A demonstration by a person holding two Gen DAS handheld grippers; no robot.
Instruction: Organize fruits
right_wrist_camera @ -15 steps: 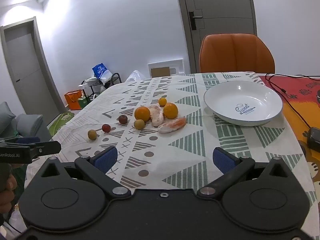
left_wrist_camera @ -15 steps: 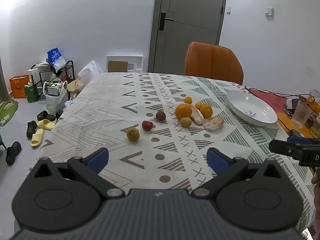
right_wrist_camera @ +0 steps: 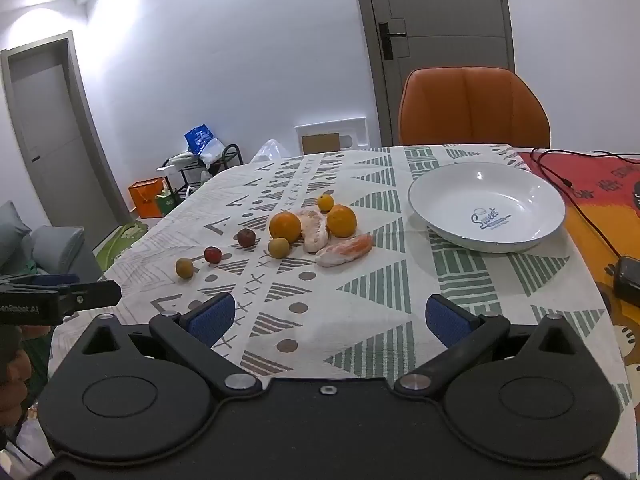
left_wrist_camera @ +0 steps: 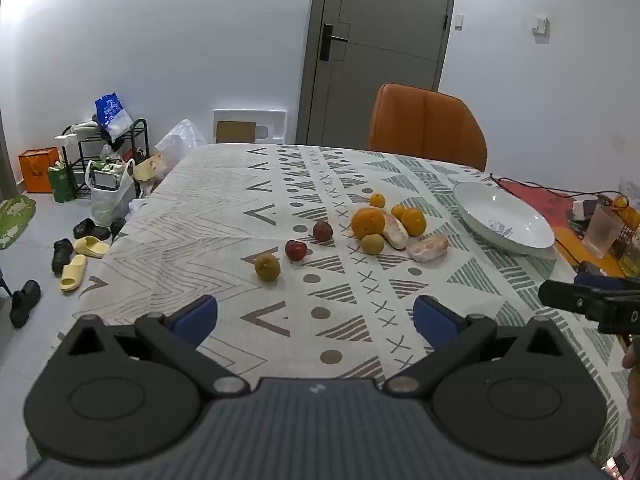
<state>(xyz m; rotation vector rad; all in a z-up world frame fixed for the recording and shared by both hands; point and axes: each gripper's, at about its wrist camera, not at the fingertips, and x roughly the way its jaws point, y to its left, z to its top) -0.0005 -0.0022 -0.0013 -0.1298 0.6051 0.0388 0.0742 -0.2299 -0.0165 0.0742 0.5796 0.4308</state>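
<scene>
Several fruits lie loose on the patterned tablecloth (left_wrist_camera: pixel 224 216): a large orange (left_wrist_camera: pixel 367 222) (right_wrist_camera: pixel 285 226), a second orange (left_wrist_camera: pixel 413 221) (right_wrist_camera: pixel 341 221), two small yellow citrus, two peeled pomelo pieces (left_wrist_camera: pixel 428 248) (right_wrist_camera: pixel 345 250), two dark red plums (left_wrist_camera: pixel 295 250) (right_wrist_camera: pixel 212 255) and two brownish-green fruits (left_wrist_camera: pixel 267 267) (right_wrist_camera: pixel 184 268). A white bowl (left_wrist_camera: pixel 502 216) (right_wrist_camera: pixel 486 204) stands empty to their right. My left gripper (left_wrist_camera: pixel 315 316) is open near the table's front edge, well short of the fruit. My right gripper (right_wrist_camera: pixel 327 318) is open too, holding nothing.
An orange chair (left_wrist_camera: pixel 426 126) (right_wrist_camera: pixel 474 106) stands at the table's far side. Cables, a glass (left_wrist_camera: pixel 602 230) and a dark device (right_wrist_camera: pixel 628 276) sit on the red mat at right. Shoes, bags and a rack (left_wrist_camera: pixel 108 160) crowd the floor at left.
</scene>
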